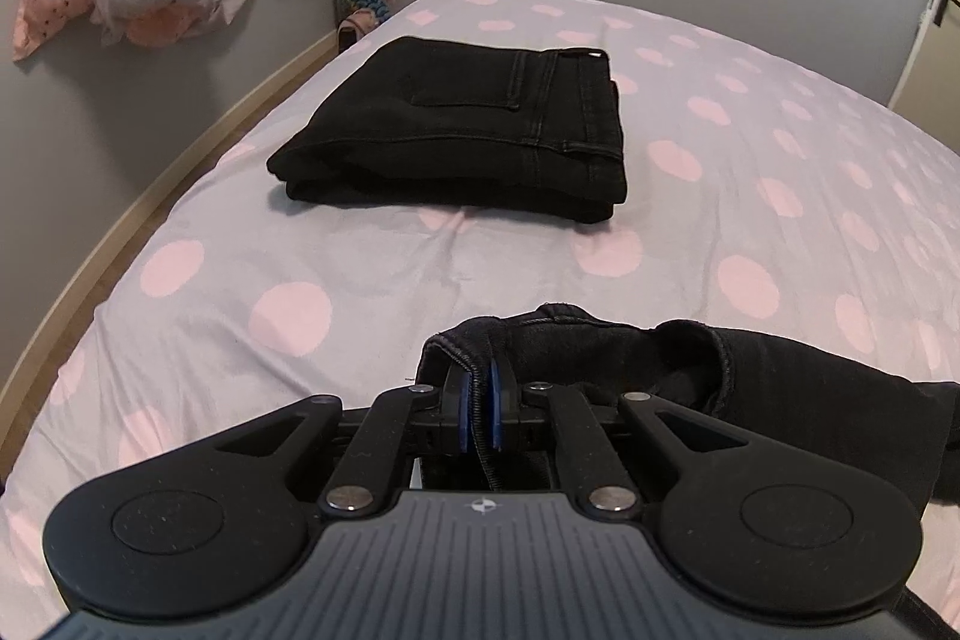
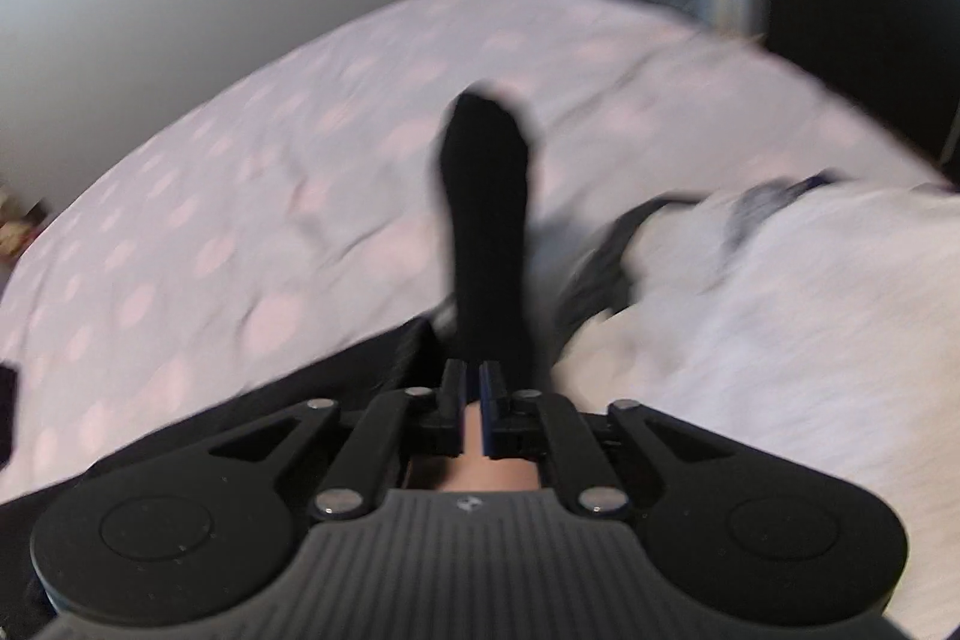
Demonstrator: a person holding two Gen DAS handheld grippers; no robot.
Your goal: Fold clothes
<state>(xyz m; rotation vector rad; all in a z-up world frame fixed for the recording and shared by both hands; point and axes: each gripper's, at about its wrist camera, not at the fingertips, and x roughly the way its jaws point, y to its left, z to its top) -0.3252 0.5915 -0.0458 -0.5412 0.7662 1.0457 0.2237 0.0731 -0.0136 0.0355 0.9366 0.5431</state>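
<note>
Left wrist view: no readable writing; left tongs [image 1: 478,403] clamp a black garment's hem [image 1: 630,340]. Folded black jeans [image 1: 462,124] lie on the bed [image 1: 300,250]. Right tongs [image 2: 474,400] nearly together, blurred.

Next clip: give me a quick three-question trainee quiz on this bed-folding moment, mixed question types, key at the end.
1. True or false: the folded black jeans lie on the dotted bedsheet, apart from both grippers.
2. What does the left gripper hold?
A. a pillow
B. the hem of a black garment
C. nothing
3. Fill in: in the blurred right wrist view, the right gripper has its jaws nearly together, with a long ____ piece of cloth stretching ahead of them.

Key
1. True
2. B
3. black
</note>
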